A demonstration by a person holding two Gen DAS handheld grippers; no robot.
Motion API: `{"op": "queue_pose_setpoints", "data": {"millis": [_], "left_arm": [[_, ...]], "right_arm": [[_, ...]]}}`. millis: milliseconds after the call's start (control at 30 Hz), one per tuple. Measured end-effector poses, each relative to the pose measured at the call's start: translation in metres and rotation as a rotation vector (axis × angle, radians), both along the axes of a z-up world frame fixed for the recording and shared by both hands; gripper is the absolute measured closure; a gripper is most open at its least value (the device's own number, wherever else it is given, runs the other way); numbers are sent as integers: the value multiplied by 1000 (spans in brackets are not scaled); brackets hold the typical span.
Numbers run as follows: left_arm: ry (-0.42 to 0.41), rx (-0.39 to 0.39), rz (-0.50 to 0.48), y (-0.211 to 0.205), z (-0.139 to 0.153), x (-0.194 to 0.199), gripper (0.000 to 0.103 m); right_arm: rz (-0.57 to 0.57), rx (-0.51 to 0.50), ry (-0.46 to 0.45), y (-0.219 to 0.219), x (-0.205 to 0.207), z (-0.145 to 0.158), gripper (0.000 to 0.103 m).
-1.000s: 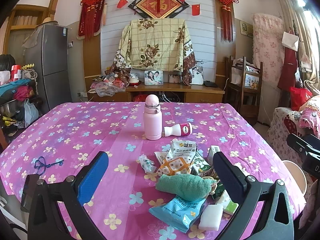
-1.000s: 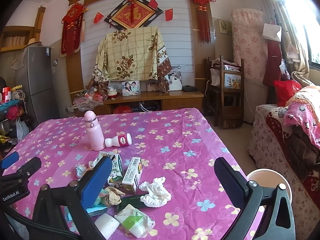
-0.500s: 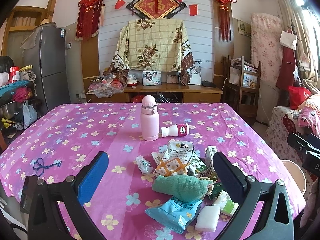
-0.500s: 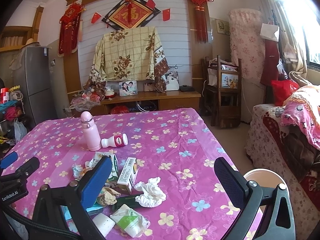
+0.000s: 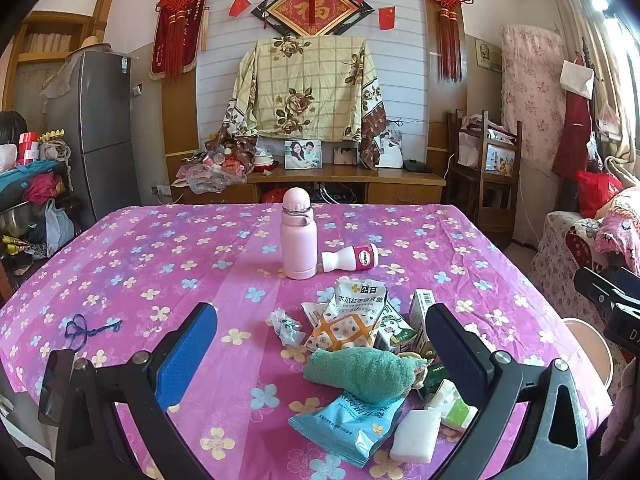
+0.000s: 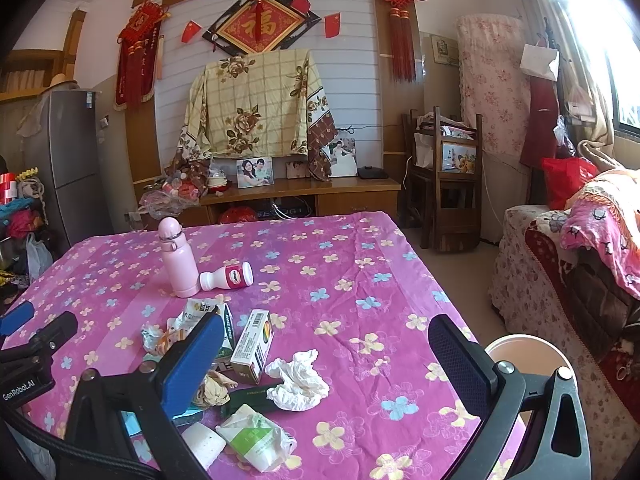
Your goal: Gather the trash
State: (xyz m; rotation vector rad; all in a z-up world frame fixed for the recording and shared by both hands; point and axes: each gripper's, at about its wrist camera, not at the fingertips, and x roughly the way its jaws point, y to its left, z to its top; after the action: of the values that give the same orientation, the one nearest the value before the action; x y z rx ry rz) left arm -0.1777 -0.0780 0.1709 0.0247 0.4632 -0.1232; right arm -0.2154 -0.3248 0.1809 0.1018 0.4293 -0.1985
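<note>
A heap of trash lies on the pink flowered table. In the left wrist view it holds a green cloth, a blue packet, a white block, a white snack bag and a milk carton. My left gripper hovers open just before the heap, holding nothing. In the right wrist view a crumpled tissue, a small box and a green-white packet lie between the open fingers of my right gripper. A round bin stands beyond the table's right edge.
An upright pink bottle and a toppled small white bottle sit mid-table behind the heap. A blue string lies at the left. A sofa and wooden chairs stand to the right, a grey fridge at the far left.
Both views have slid a little to the left, so both grippers drifted slightly rightward. Both stay open and nothing on the table has moved.
</note>
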Motion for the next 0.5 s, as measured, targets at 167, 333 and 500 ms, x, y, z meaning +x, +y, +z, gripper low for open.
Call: {"op": "queue_pose_setpoints", "data": {"millis": [167,333,500], "left_arm": [[6,-1,-2,0,-2,1,0],[12,3,-5,-3,-6,2,0],[14,6,-7,-4,-8,2,0]], "right_arm": [[-2,13,-12,-2,-1,-2,0],[-6,26,-2,-4,0,-3,0],[-9,39,18,-4,1,-3,0]]}}
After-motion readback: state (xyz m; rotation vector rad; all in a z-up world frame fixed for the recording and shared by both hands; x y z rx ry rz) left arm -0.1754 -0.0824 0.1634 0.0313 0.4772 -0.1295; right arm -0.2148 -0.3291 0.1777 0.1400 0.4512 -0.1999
